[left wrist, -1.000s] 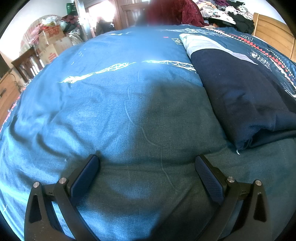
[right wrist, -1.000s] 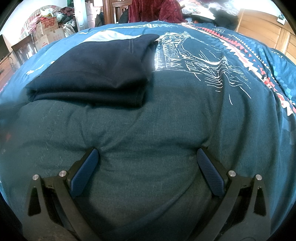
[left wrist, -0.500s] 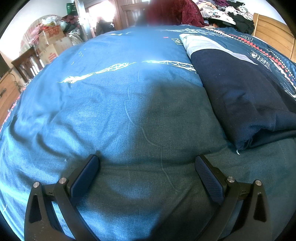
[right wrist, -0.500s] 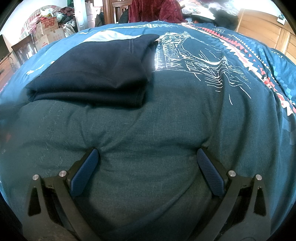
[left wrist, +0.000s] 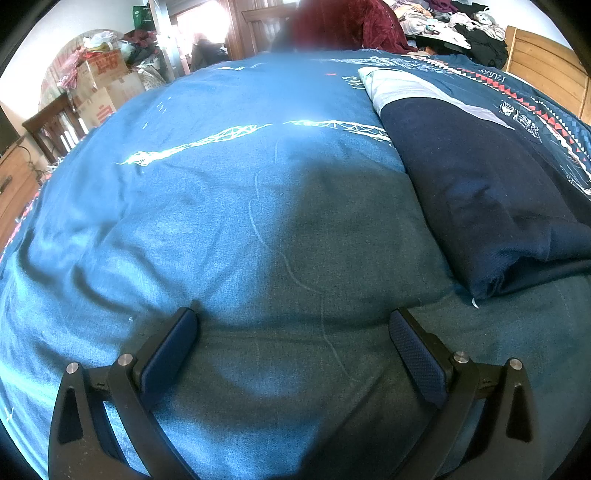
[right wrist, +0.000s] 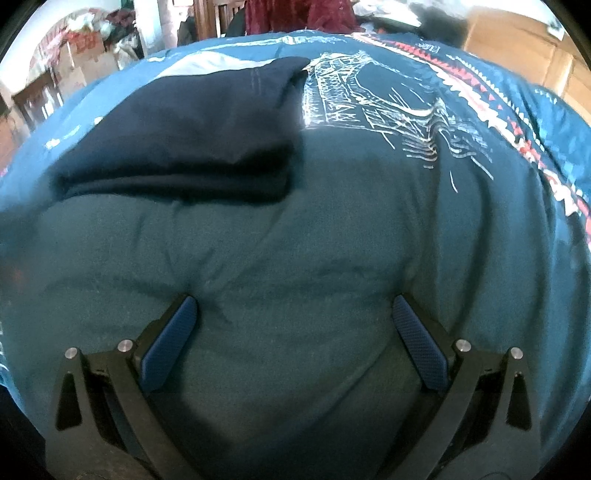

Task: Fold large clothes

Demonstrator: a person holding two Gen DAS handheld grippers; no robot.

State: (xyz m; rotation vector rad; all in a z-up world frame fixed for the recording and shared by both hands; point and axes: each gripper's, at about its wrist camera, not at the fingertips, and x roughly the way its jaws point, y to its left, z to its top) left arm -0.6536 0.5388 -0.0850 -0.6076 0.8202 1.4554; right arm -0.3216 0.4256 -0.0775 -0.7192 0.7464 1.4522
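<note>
A dark navy garment (left wrist: 480, 184) lies folded into a thick rectangle on the blue bed cover (left wrist: 221, 206), with a pale grey part at its far end. In the left wrist view it sits to the right of my left gripper (left wrist: 291, 321), which is open and rests low over bare cover. From the right wrist camera the same folded garment (right wrist: 192, 136) appears ahead and to the left. My right gripper (right wrist: 293, 308) is open too, holding nothing, its fingertips close to the wrinkled cover.
The bed cover (right wrist: 406, 206) carries white line drawings and a red-and-white patterned band on the right. A wooden headboard (left wrist: 546, 70) with piled clothes (left wrist: 450, 26) stands at the far right. Cardboard boxes (left wrist: 103, 85) and a wooden chair (left wrist: 55, 125) stand left of the bed.
The right wrist view has shifted and blurred slightly, so the right gripper has moved a little. The left gripper and the folded garment have stayed where they were.
</note>
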